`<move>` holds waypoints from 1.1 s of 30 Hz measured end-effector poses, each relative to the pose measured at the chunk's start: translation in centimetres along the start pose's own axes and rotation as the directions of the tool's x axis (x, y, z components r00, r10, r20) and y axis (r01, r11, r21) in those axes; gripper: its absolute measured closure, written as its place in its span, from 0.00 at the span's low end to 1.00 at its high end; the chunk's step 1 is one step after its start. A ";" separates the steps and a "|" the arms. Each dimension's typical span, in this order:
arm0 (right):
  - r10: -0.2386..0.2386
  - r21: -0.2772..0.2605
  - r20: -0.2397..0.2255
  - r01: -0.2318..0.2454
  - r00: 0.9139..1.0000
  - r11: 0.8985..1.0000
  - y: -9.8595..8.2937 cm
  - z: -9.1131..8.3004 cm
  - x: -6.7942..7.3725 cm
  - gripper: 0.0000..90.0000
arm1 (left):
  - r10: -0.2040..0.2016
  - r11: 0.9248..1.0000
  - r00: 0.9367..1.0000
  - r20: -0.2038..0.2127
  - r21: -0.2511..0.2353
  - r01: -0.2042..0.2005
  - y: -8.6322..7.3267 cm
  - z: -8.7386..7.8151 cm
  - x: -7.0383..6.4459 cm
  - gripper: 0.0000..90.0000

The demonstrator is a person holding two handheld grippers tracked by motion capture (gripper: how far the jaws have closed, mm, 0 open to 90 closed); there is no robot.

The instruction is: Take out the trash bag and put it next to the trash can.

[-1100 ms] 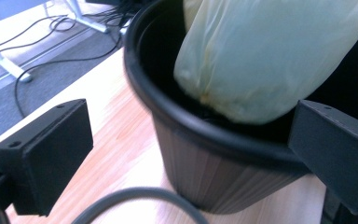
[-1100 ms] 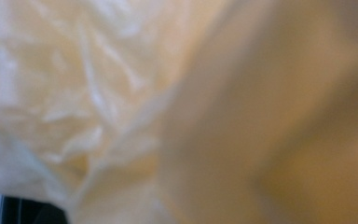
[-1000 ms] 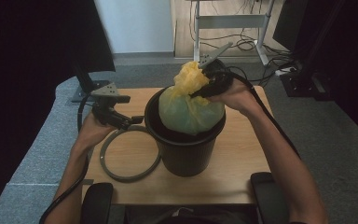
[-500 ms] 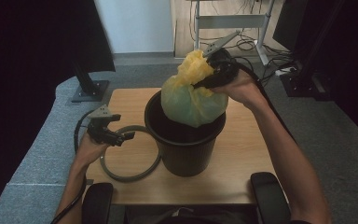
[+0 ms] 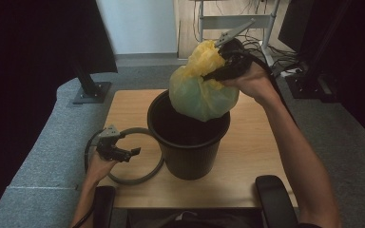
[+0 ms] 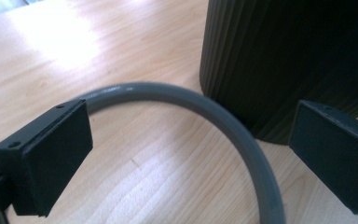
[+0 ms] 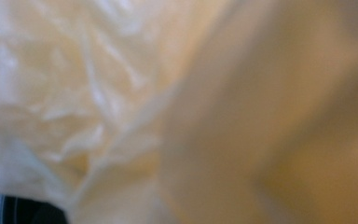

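Observation:
A full yellow-green plastic bag (image 5: 202,92) hangs above the black ribbed bin (image 5: 190,147), its bottom at the rim. My right gripper (image 5: 215,75) is shut on the bag's gathered neck; crumpled yellow plastic (image 7: 121,112) sits blurred against its camera. A grey ring (image 5: 138,175) lies flat on the wooden table (image 5: 256,152), left of the bin and touching its base. My left gripper (image 5: 130,153) is open low over the ring; in the left gripper view the ring (image 6: 233,126) curves between the spread jaws, with the bin wall (image 6: 289,60) just beyond.
The small table ends close around the bin, with grey carpet (image 5: 52,147) below on all sides. Black chair armrests (image 5: 273,199) sit at the near edge. A monitor stand base (image 5: 91,92) stands on the floor at the far left.
My right gripper has lifted the bag higher, most of it out of the bin. My left gripper has come down and toward me, from beside the bin's rim to just above the ring.

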State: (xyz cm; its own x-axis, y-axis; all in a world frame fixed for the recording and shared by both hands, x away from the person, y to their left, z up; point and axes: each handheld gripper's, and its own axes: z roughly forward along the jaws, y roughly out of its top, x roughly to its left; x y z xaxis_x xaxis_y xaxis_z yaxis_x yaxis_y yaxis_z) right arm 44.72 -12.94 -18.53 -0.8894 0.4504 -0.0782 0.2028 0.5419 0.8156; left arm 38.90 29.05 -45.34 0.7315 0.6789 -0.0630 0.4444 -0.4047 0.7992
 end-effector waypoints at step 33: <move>0.094 0.010 0.295 -0.102 0.951 0.995 -2.5 -6.6 -4.7 0.80 | -0.071 0.995 0.988 -0.136 0.054 0.079 -6.8 1.8 1.7 0.00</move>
State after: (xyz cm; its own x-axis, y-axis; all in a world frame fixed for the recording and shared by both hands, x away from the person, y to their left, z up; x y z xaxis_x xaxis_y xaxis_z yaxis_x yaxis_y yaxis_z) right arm 45.71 -21.06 -16.41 -0.7057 0.6886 -0.1667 0.2964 0.5006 0.8134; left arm 38.06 31.87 -51.91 0.6214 0.7826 -0.0376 0.5280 -0.3828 0.7581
